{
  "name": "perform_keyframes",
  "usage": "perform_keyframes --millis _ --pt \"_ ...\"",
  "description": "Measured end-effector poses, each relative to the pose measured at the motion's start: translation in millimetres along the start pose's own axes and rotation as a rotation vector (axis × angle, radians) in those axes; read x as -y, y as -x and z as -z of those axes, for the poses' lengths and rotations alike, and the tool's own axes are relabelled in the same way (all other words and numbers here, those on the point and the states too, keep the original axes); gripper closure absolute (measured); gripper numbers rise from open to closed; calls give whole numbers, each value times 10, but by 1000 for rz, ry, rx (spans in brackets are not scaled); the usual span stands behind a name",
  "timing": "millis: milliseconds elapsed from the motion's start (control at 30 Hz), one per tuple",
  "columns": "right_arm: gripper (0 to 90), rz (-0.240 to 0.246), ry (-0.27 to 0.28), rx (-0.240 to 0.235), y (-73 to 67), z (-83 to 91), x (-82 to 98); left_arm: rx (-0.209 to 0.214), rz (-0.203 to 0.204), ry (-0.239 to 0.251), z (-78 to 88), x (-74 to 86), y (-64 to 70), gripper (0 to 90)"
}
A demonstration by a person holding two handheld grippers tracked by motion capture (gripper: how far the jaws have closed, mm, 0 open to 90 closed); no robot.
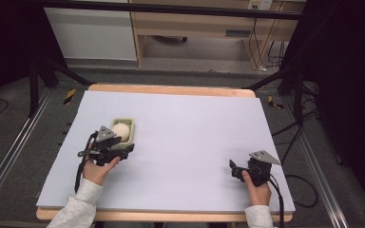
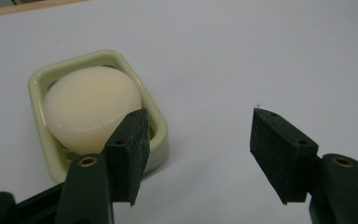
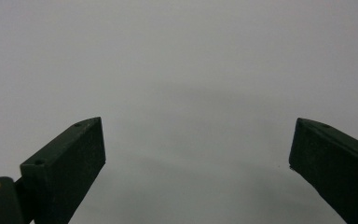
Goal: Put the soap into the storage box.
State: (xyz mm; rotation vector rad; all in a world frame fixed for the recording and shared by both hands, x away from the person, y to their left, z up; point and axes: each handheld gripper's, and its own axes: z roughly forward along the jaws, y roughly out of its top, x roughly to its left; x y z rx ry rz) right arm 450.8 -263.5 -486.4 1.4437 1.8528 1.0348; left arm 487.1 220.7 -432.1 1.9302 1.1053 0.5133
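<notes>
- Watching the soap (image 2: 91, 105): it sits in the green dish (image 2: 162, 133) on the left part of the table (image 2: 270, 56). It's rounded and looks slick, so I'd expect an off-centre pinch to squirt it out.
- The dish looks shallow and light. A nudge on its near corner could slide it or tip it, and the soap would roll out.
- My left gripper (image 2: 198, 144) has its fingers apart with nothing between them. One pad (image 2: 137, 149) is right in front of the dish's near corner, and I can't tell whether it touches. The other pad is over bare table. Closing from here would catch air, or clip the rim at best.
- That gap looks narrower than the dish to me, so coming down across it may land a finger on the rim and just shove it.
- My right gripper (image 3: 198, 149) is well apart from all this, fingers spread wide over bare table. It's too far off to steady the dish if it skids.
</notes>
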Motion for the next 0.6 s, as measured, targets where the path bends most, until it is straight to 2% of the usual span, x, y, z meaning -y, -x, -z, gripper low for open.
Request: perform_keyframes --millis 67,233,300,600 --pt "39 4 3 2 0 -1 1 6 -9 -3 40 102 56 376" --pt "39 4 3 1 1 -1 1 12 -9 -7 107 227 78 357" --pt "40 3 5 3 -2 2 2 10 -24 -15 125 287 79 344" --pt "39 0 6 -2 6 3 3 12 -47 -30 190 418 49 284"
